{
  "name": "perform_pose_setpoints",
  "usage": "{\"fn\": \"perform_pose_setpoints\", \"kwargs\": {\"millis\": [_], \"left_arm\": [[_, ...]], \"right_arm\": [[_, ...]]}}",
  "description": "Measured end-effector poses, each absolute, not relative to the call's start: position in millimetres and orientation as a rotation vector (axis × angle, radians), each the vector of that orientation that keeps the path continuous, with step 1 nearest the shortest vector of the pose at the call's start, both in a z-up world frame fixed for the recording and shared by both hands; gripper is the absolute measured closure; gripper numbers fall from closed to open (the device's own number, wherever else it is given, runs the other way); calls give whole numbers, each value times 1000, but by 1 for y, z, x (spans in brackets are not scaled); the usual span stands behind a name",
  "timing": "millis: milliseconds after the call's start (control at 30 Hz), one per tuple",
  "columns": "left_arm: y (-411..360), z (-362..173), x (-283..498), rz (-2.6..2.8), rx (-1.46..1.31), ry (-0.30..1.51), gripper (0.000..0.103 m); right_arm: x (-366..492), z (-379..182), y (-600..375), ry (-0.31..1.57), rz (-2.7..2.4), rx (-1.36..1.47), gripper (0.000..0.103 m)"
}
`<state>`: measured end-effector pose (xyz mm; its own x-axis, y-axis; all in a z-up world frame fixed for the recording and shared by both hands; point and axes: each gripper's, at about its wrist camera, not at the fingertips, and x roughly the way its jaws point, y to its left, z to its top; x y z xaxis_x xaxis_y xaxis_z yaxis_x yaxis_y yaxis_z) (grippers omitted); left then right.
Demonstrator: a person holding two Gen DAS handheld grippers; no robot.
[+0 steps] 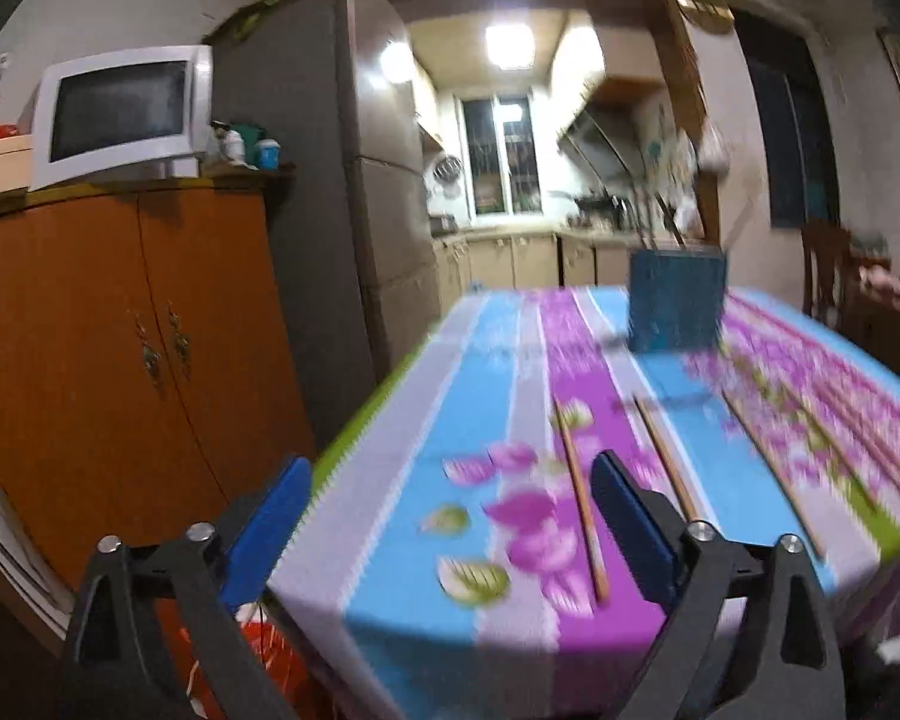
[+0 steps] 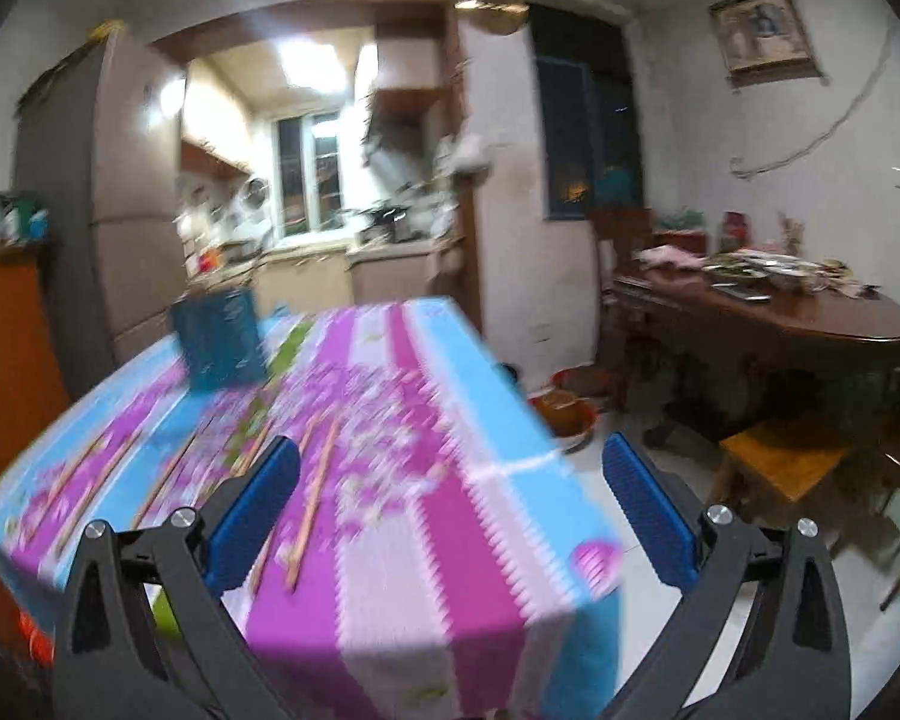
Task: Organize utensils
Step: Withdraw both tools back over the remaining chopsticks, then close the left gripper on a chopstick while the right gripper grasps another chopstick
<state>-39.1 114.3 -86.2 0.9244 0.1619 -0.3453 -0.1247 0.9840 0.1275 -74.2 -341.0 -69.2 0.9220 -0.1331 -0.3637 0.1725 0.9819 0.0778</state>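
Several wooden chopsticks (image 1: 582,504) lie spread lengthwise on the table's flowered blue, purple and white cloth (image 1: 498,396); they also show in the right wrist view (image 2: 312,504). A dark blue utensil holder (image 1: 675,300) stands at the table's far end with a few sticks in it, also in the right wrist view (image 2: 219,339). My left gripper (image 1: 450,516) is open and empty above the table's near left corner. My right gripper (image 2: 450,510) is open and empty above the near right corner. Both views are motion-blurred.
An orange cabinet (image 1: 126,336) with a white microwave (image 1: 120,114) stands left of the table, beside a grey fridge (image 1: 306,180). A dark wooden table (image 2: 798,312), a stool (image 2: 780,462) and a red basin (image 2: 564,408) are to the right. The kitchen lies beyond.
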Motion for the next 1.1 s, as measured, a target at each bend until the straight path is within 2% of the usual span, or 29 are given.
{"fn": "perform_pose_setpoints", "kwargs": {"millis": [33, 100, 133, 200, 300, 367, 433, 533, 1100], "left_arm": [[109, -91, -40, 134, 102, 378, 14], [93, -101, -43, 80, 140, 396, 17], [85, -103, -44, 64, 172, 392, 22], [67, -108, -49, -5, 222, 394, 25], [49, -113, -55, -110, 230, 413, 30], [41, -116, -56, -160, 232, 425, 36], [39, -120, -51, -195, 216, 462, 48], [40, -125, -44, -218, 190, 497, 51], [36, -121, -41, -203, 214, 484, 51]], "right_arm": [[-72, -77, -332, 394, -101, 103, 16], [-64, -90, -312, 457, -25, 79, 44], [-60, -97, -302, 487, 15, 75, 50], [-55, -107, -288, 526, 61, 70, 72], [-51, -117, -263, 544, 94, 3, 90], [-49, -120, -253, 547, 111, -30, 92], [-48, -123, -247, 546, 115, -52, 92], [-50, -129, -240, 546, 100, -84, 92], [-34, -141, -234, 537, 41, -145, 92]]}}
